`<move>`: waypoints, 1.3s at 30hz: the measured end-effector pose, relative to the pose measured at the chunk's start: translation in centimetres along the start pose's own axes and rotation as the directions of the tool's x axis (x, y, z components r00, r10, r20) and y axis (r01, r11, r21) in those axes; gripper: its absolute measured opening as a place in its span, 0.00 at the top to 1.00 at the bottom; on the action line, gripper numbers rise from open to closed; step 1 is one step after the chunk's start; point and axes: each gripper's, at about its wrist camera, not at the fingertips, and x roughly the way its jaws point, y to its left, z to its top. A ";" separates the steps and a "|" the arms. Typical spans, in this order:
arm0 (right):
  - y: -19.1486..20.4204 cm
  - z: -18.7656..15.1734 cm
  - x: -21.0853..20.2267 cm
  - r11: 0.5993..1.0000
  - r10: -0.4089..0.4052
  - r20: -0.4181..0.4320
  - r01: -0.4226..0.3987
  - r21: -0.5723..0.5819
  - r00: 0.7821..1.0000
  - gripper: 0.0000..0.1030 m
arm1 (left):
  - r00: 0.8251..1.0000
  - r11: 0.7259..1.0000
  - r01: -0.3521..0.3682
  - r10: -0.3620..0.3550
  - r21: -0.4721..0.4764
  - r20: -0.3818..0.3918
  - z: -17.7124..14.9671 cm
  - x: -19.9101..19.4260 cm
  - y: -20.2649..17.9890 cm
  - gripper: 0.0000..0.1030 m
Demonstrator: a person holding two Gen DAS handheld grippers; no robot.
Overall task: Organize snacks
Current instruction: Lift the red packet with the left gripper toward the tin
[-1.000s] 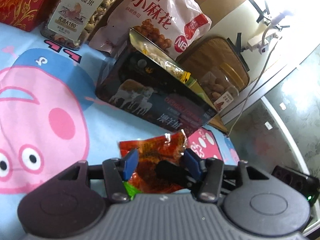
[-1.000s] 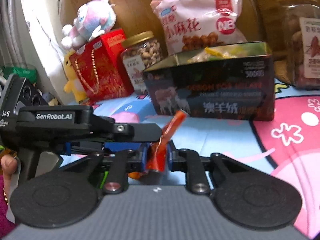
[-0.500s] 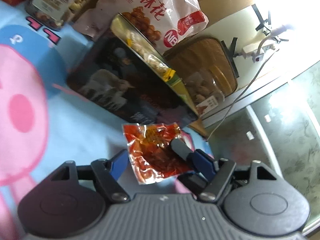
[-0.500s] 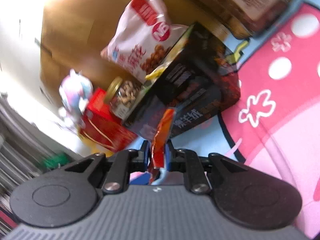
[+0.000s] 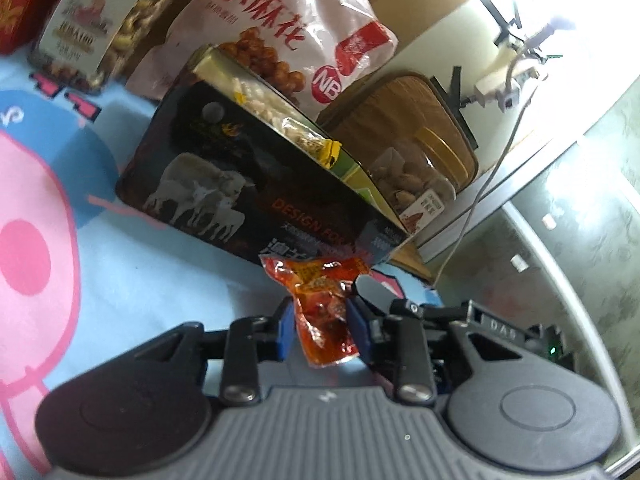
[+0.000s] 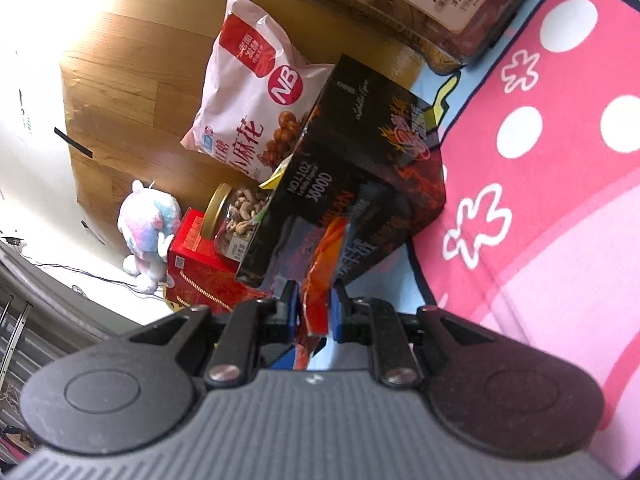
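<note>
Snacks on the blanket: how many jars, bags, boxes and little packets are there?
Nut jars: 2
Big bag: 1
Boxes: 2
Little red packet: 1
Total: 6

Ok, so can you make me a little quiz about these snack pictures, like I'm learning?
1. True or false: the right gripper is shut on a red snack packet.
2. What stands right behind the dark box? A) a pink snack bag B) a banana C) a cup
3. Fill in: the nut jar next to the red box has a ___ lid.

Key: 1 true; 2 A; 3 gold.
</note>
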 end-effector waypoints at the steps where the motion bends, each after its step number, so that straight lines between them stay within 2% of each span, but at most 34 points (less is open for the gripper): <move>1: -0.1 0.0 -0.1 1.000 0.000 -0.001 0.000 0.000 1.000 0.82 | 1.000 1.000 -0.005 0.005 0.007 0.001 0.0 0.0 -0.1 0.73; 39: 0.0 0.1 0.2 1.000 -0.023 -0.022 0.023 -0.010 0.999 0.81 | 0.999 1.000 -0.030 0.030 0.007 -0.014 -0.1 0.4 0.0 0.73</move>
